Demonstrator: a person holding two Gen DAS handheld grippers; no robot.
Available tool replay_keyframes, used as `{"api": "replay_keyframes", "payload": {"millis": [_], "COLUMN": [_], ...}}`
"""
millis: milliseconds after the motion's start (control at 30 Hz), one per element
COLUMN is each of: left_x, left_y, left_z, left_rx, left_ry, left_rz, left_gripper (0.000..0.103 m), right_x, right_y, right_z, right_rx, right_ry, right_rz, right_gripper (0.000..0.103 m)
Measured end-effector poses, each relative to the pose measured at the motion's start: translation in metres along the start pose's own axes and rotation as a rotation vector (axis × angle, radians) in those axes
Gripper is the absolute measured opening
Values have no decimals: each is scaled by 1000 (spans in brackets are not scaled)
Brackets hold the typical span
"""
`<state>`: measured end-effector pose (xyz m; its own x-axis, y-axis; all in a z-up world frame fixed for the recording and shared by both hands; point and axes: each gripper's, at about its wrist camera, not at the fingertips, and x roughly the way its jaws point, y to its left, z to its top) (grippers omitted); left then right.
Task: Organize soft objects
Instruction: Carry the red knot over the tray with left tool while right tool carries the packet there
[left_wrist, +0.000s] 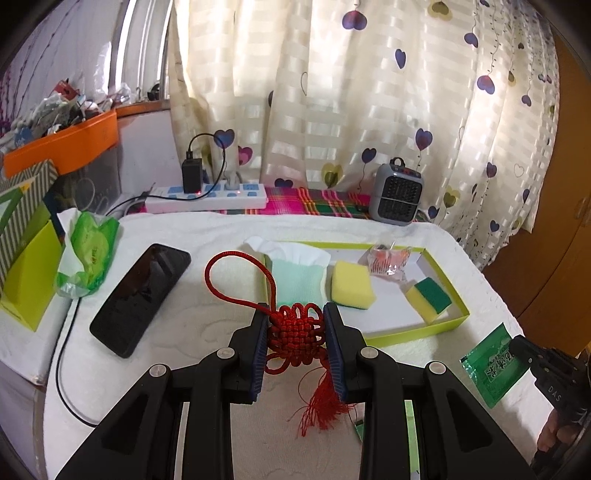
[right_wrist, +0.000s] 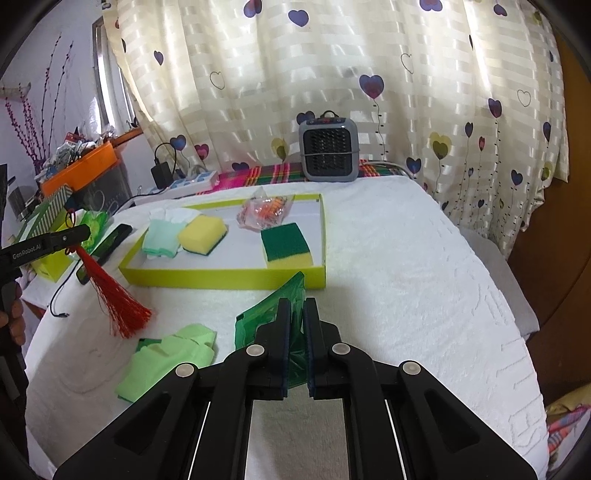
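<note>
My left claw is clamped on the woven body of a red knot ornament; its tassel hangs below my fingers and its cord loop arcs up and to the left ahead of them. My right claw is pinched together on a green foil packet, which sticks out ahead and to the left of the pads. Down to the left of that claw, a light green folded cloth lies on the white bedspread.

Just beyond both claws sits a shallow yellow-green tray. Inside it, from the left claw's side across, are a mint and white sock, a yellow sponge, a clear bag with orange bits toward the back, and a green-topped sponge on the right.

To the left of my left claw a black phone lies flat, with a green wipes pack beyond it.

Farther off, against the heart-print curtain, stand a white power strip with a black charger plugged in, and a small grey heater to the right.
</note>
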<state>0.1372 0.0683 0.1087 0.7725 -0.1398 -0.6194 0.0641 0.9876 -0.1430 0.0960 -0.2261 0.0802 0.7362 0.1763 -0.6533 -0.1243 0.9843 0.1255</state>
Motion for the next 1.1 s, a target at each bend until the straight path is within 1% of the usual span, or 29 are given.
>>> {"api": "replay_keyframes", "payload": {"millis": [267,533,767,900,1100], "left_x": [-6,-9,-7,-3,2], "left_y": [-4,-6,-10,-13,-18], "left_z": [9,18,35,47,62], "left_rx": [21,19,39,46,65], "left_ry": [-20,-36,-57,-65,-81], "left_rz": [-15,-32,-48,-66,-73], "left_gripper": [28,28,28,28,28], "right_x": [-3,-3,-4,1,9], "right_y": [4,6,10,14,21], "right_z": [9,18,33,45,58], "right_rx": [-14,-20,-35,-43,-61], "right_ry": [-23,-37,-63,-73,-84], "right_rz": [6,11,19,24,30], "right_gripper": [7,7,7,7,7]}}
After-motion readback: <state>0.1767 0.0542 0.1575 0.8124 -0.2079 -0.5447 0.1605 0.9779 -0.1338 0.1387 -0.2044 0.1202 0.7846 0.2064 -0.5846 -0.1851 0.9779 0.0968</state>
